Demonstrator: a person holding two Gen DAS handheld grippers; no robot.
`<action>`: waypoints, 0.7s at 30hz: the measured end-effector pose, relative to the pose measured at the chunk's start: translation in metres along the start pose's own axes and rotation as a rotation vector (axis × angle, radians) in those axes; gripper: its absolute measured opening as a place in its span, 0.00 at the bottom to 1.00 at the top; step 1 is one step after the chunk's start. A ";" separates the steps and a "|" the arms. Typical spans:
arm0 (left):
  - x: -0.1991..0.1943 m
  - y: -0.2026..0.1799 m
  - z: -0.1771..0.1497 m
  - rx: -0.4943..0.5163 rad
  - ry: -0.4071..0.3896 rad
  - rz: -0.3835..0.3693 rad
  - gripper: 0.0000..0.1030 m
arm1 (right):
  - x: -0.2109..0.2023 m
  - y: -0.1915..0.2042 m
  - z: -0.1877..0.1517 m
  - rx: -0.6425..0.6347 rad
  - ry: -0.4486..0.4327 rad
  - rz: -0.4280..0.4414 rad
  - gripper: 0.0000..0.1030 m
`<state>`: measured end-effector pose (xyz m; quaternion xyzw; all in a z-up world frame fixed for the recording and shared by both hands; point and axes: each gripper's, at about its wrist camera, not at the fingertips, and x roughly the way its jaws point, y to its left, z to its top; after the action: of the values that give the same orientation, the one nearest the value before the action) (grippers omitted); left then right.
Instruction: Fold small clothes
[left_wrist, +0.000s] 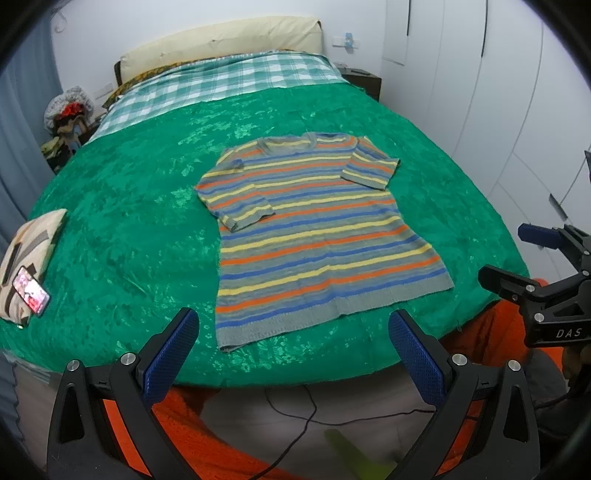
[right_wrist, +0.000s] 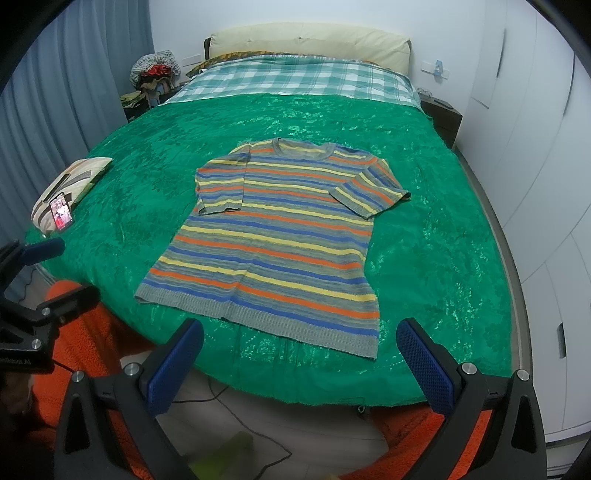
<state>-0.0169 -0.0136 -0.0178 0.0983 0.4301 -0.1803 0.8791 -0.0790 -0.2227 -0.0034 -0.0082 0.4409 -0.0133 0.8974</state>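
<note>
Bottom of frame, the left tool (left_wrist: 293, 341) and right tool (right_wrist: 299, 350) both hang spread wide, gripping nothing, short of the bed's (right_wrist: 443, 236) edge. Mid-frame, the striped sweater (right_wrist: 273, 236) lies flat on the green cover, left sleeve tucked inward, likely spread out ready for folding.

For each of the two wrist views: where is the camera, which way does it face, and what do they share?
Left wrist: off the bed's foot, facing the headboard; own open jaws low, right gripper at the right edge.
Right wrist: same standpoint, further right; own open jaws low, left gripper at the left edge.
Shared: striped sweater flat on the green bedspread, phone propped on a cushion.
</note>
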 end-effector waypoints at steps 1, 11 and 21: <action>0.000 -0.001 0.000 0.003 0.003 0.007 0.99 | 0.000 0.001 -0.001 0.001 0.000 0.001 1.00; 0.009 0.002 -0.005 0.026 0.035 0.028 1.00 | 0.001 -0.005 -0.005 0.019 -0.014 0.024 1.00; 0.126 0.133 -0.039 -0.221 0.263 0.032 0.99 | 0.048 -0.118 -0.034 0.233 -0.093 0.009 1.00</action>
<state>0.0797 0.0917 -0.1393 0.0305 0.5572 -0.1033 0.8233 -0.0787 -0.3420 -0.0594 0.0975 0.3945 -0.0604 0.9117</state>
